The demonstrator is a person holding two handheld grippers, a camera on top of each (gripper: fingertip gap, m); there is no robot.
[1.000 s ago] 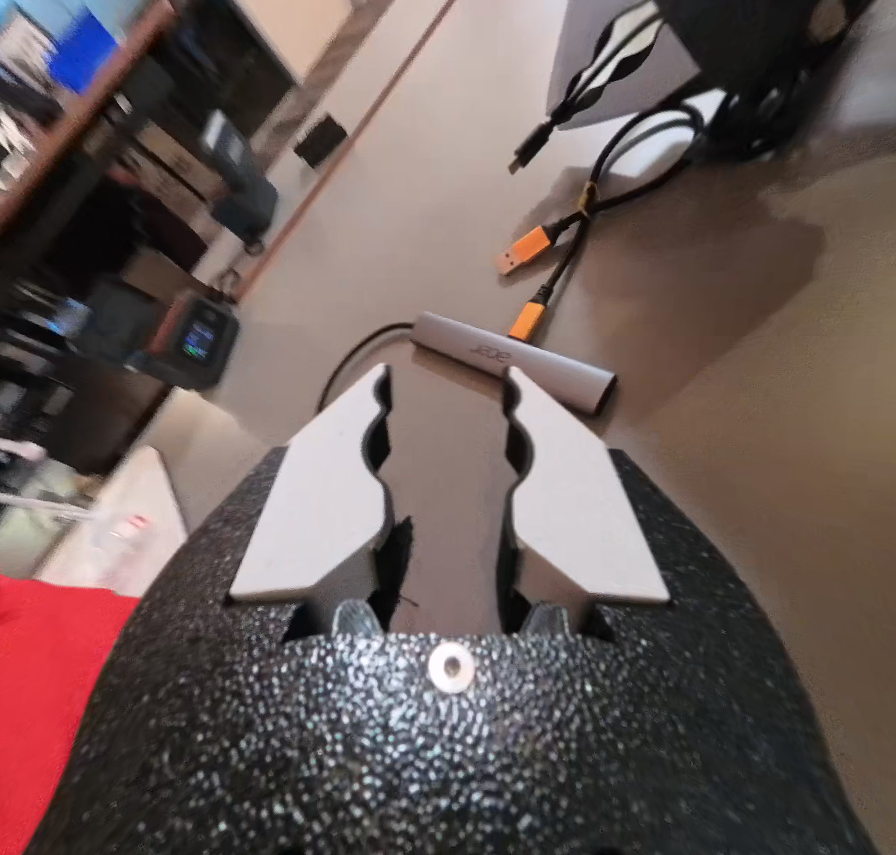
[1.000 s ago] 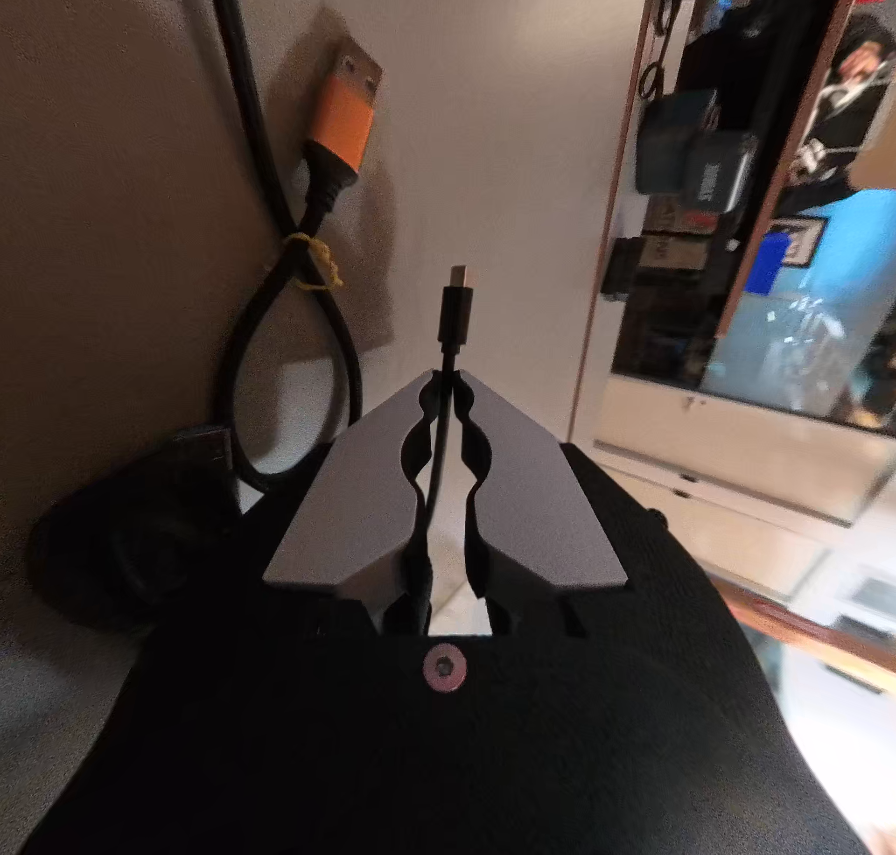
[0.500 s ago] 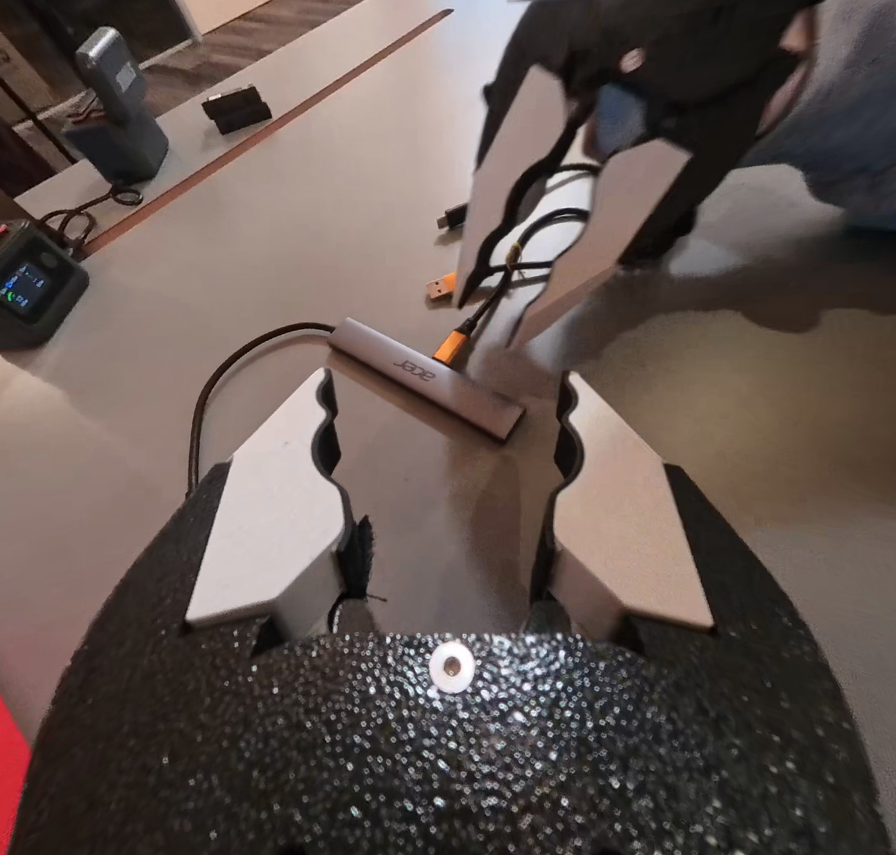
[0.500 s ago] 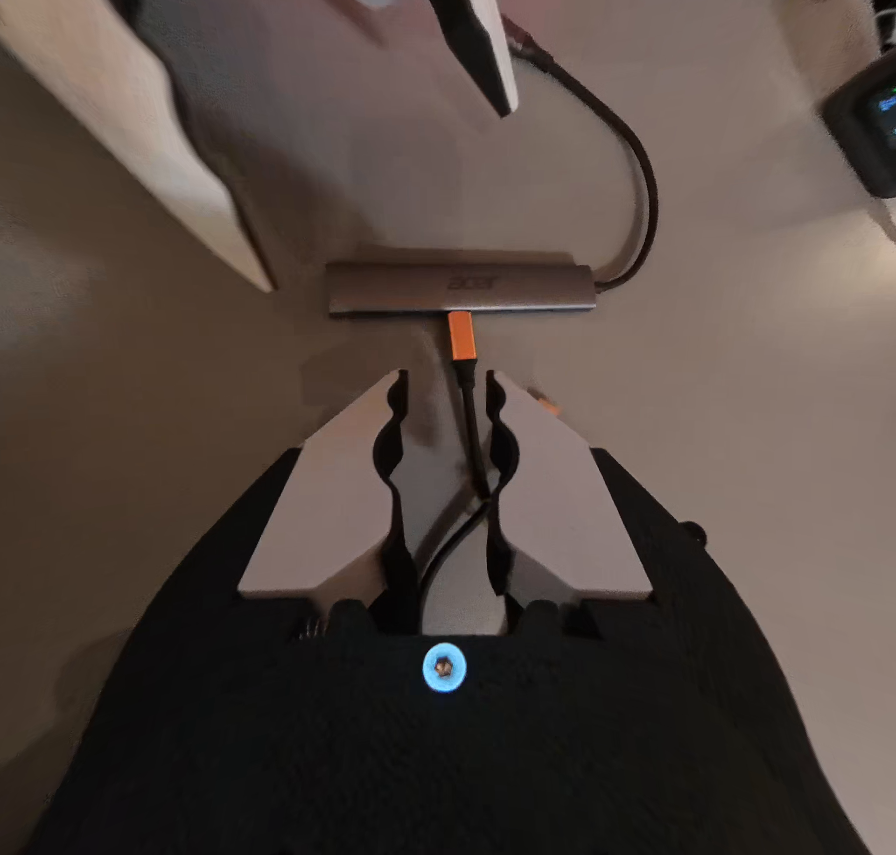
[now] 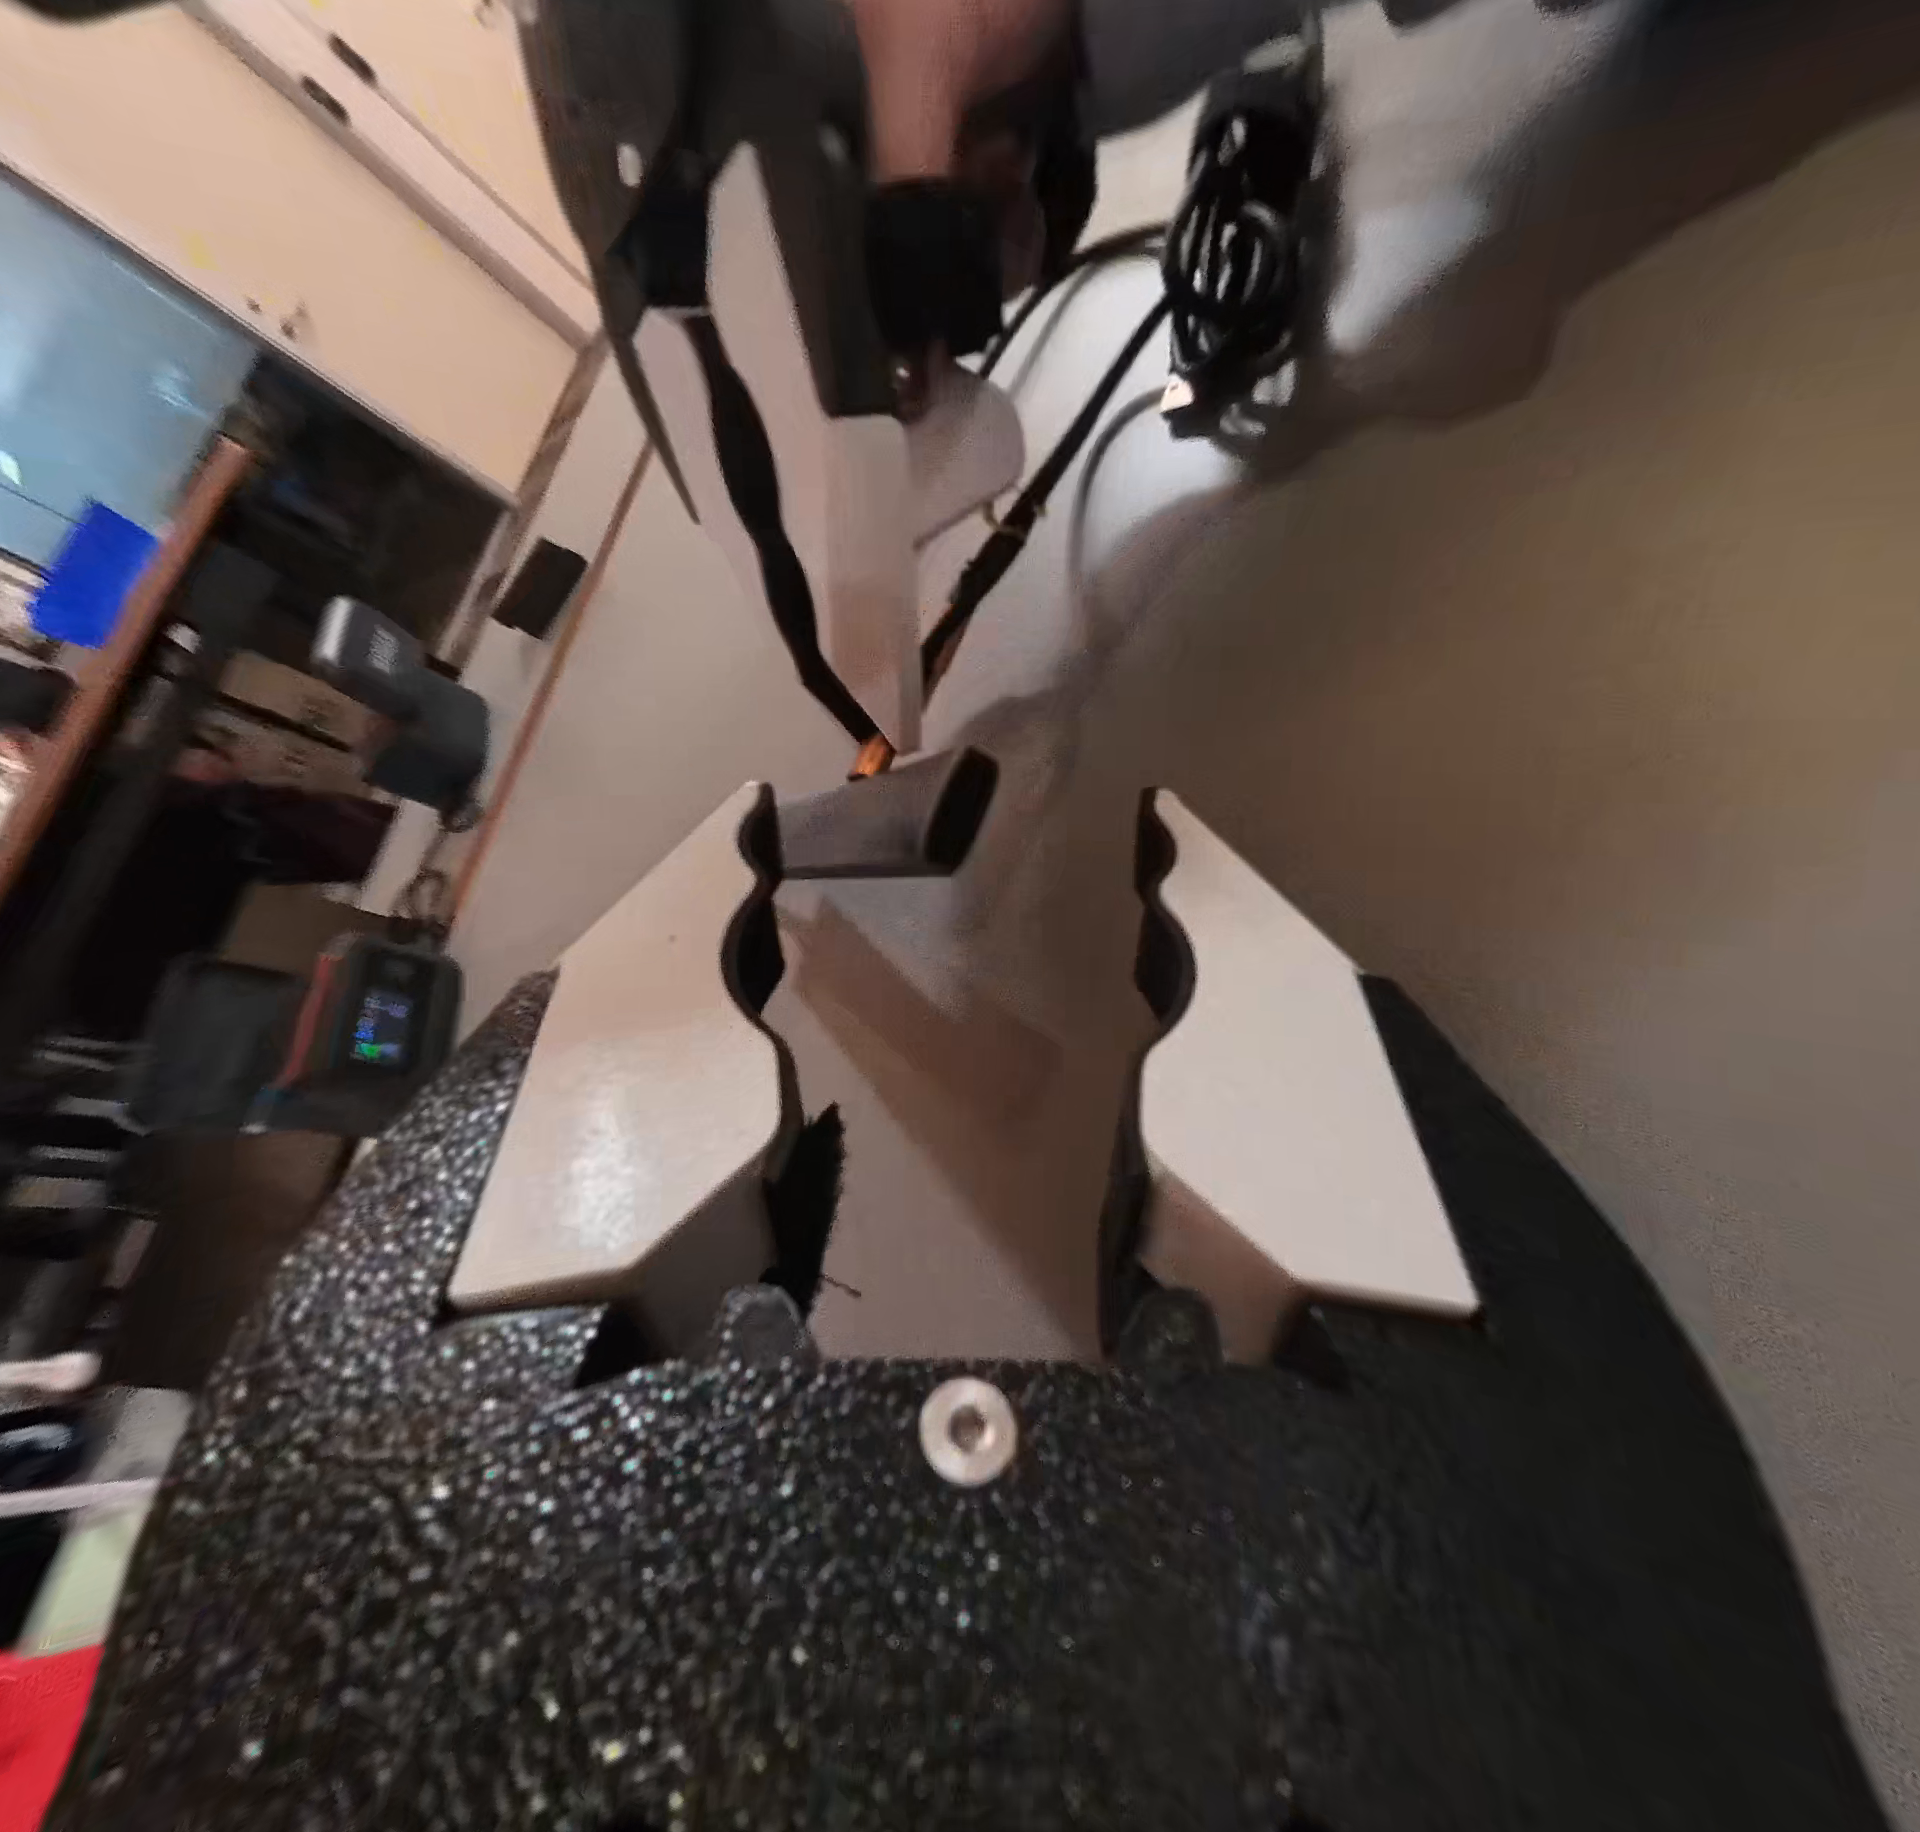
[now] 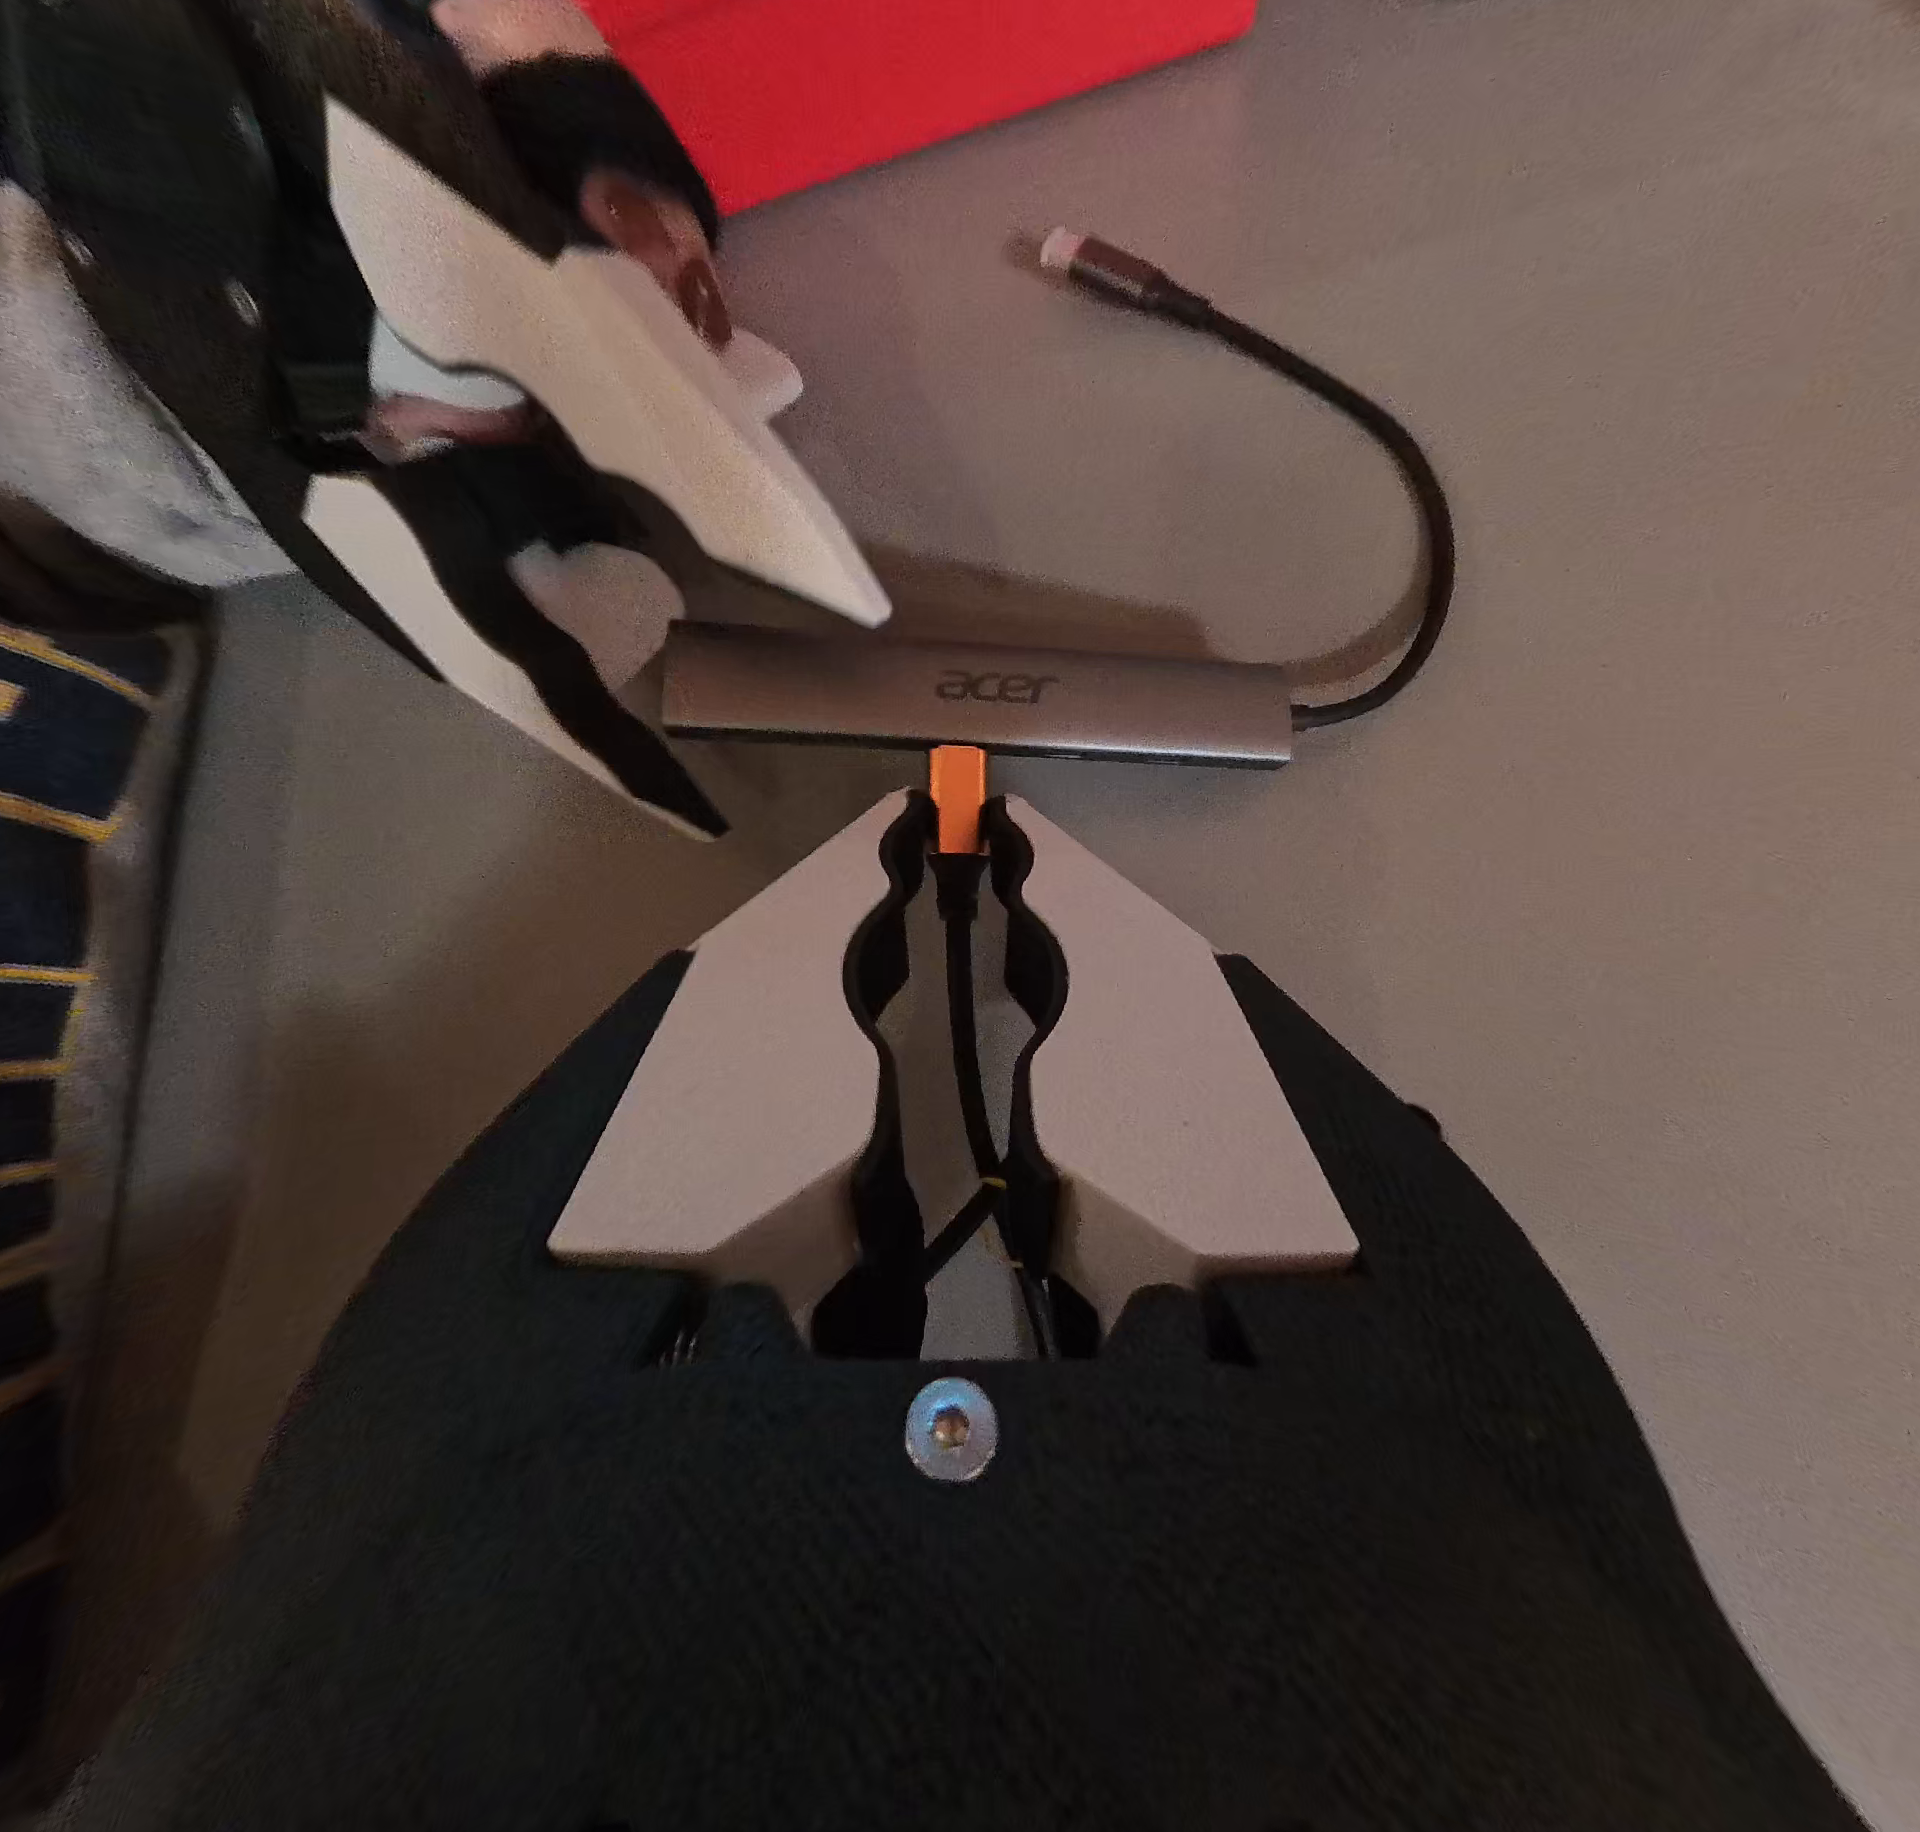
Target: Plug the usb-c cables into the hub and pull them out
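The right tongs (image 6: 951,826) are pinching the orange plug (image 6: 957,790), already sitting in the flat grey metal hub (image 6: 971,707) on the tabletop (image 6: 1558,951); pulling out is remaining. The left tongs (image 5: 951,826) are gaping wide around the hub's end.

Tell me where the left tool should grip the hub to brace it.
Grip the hub at its free short end, coming in lengthwise and pinching the two flat faces. It is a thin bar lying flat, and the orange plug and its own lead occupy the long edge and far end.
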